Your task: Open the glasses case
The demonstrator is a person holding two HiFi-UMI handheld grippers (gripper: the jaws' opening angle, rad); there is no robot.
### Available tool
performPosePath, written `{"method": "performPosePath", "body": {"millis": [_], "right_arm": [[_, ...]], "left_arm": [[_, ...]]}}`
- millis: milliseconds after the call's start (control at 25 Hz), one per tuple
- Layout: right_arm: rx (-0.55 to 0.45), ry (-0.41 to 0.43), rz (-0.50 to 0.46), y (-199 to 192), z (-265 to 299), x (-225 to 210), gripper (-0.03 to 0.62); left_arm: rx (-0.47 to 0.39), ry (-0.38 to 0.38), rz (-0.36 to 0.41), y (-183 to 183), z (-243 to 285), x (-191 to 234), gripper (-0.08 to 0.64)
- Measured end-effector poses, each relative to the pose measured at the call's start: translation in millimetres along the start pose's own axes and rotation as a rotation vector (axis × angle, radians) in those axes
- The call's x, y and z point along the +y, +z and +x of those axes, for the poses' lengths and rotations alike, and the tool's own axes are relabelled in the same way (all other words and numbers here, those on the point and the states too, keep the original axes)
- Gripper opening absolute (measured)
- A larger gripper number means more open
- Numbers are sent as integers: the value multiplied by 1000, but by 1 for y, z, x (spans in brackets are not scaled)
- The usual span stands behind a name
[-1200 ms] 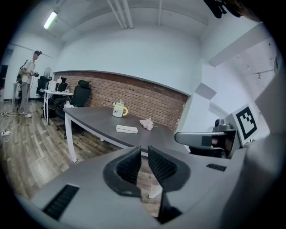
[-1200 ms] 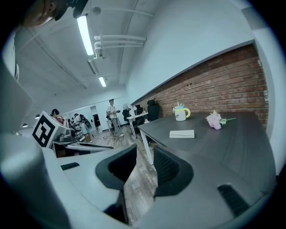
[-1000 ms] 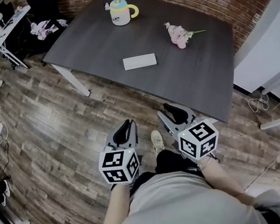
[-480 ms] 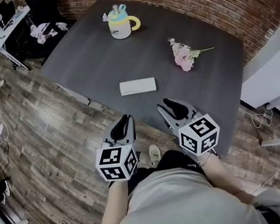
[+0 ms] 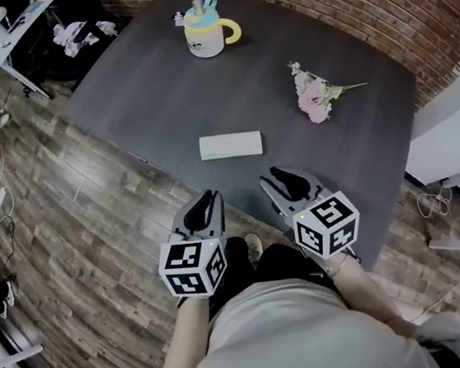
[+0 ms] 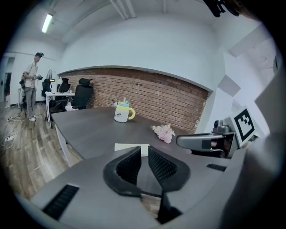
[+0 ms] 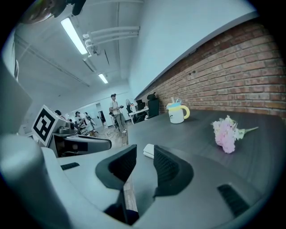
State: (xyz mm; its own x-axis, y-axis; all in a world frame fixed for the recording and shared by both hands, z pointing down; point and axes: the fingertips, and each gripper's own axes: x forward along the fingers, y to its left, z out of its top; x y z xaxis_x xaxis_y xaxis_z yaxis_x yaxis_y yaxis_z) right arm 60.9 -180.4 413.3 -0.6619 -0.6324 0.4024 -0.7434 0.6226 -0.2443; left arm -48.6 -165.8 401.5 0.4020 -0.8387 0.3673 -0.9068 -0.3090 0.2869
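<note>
Left hand-held gripper (image 6: 144,153) view, not head view: person (image 6: 31,85)

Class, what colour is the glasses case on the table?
White glasses case; head view shows it best.

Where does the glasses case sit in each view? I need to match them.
Head view: glasses case, centre, near the front edge of the table.
Left gripper view: glasses case, just below centre, slightly left.
Right gripper view: glasses case, lower centre.
Shared landmark: mug with yellow handle, beyond the glasses case in all three.
</note>
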Motion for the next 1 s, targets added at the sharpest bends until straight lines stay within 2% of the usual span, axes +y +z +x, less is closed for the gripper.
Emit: {"method": "performPosePath", "body": {"millis": [200, 600, 800, 1000], "right_arm": [[29, -4, 12, -6, 10, -7, 115], [86, -63, -7, 1, 38, -29, 123], [132, -98, -72, 3, 53, -40, 135], [196, -93, -204, -9, 69, -45, 159]], "left_arm": [[41, 19, -21, -9, 5, 14, 63], [100, -57, -28, -5, 38, 31, 63], [110, -76, -33, -4, 56, 46, 63], [138, -97, -39, -13, 68, 53, 60]]}}
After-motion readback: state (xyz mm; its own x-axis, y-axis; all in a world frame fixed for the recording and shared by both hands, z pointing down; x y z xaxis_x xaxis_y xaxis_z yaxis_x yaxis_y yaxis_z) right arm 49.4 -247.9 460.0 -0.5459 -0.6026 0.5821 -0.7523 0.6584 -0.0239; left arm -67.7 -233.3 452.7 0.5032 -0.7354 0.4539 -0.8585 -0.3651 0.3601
